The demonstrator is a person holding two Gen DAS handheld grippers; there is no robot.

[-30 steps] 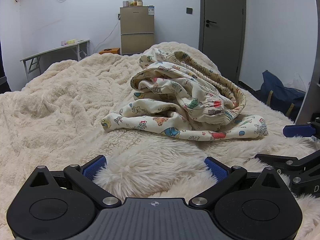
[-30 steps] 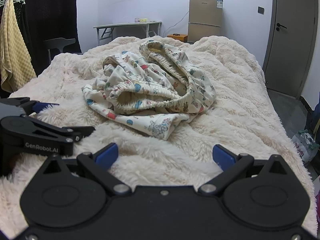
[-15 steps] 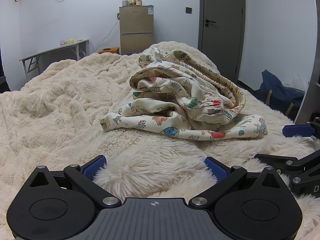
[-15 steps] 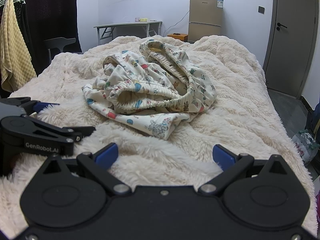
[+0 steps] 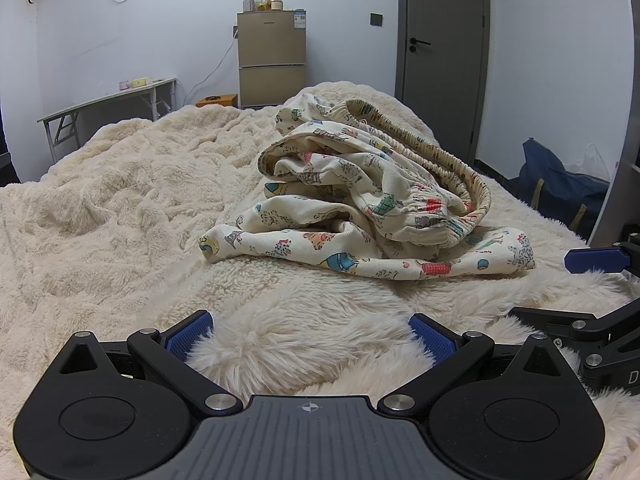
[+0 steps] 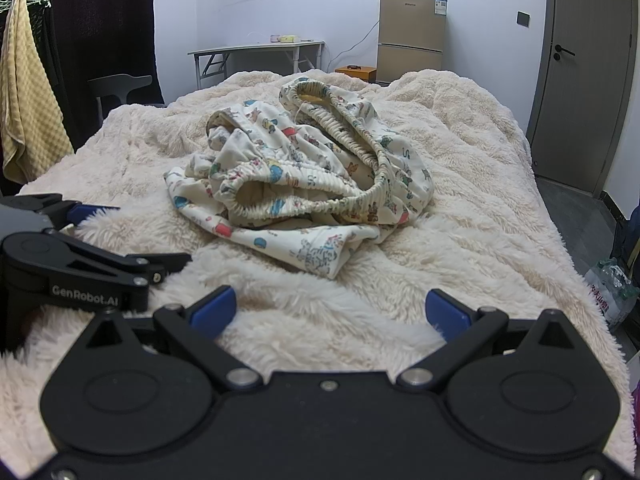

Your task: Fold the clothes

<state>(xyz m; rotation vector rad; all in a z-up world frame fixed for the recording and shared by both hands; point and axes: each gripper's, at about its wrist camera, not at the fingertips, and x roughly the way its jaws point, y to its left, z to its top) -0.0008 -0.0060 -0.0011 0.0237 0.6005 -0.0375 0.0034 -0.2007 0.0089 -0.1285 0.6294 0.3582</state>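
Note:
A crumpled pair of cream pants with a cartoon print and an elastic waistband (image 5: 360, 208) lies in a heap on the fluffy cream blanket (image 5: 120, 208). It also shows in the right wrist view (image 6: 304, 184). My left gripper (image 5: 310, 334) is open and empty, resting low over the blanket in front of the heap. My right gripper (image 6: 328, 312) is open and empty too, short of the nearest pant leg (image 6: 320, 252). Each gripper shows at the edge of the other's view: the right one (image 5: 592, 308) and the left one (image 6: 96, 240).
A tan fridge (image 5: 272, 58) and a grey door (image 5: 440, 52) stand at the far wall. A folding table (image 6: 256, 56) is at the back left. A dark bag (image 5: 560, 184) lies on the floor to the right of the bed. A yellow towel (image 6: 28, 112) hangs at left.

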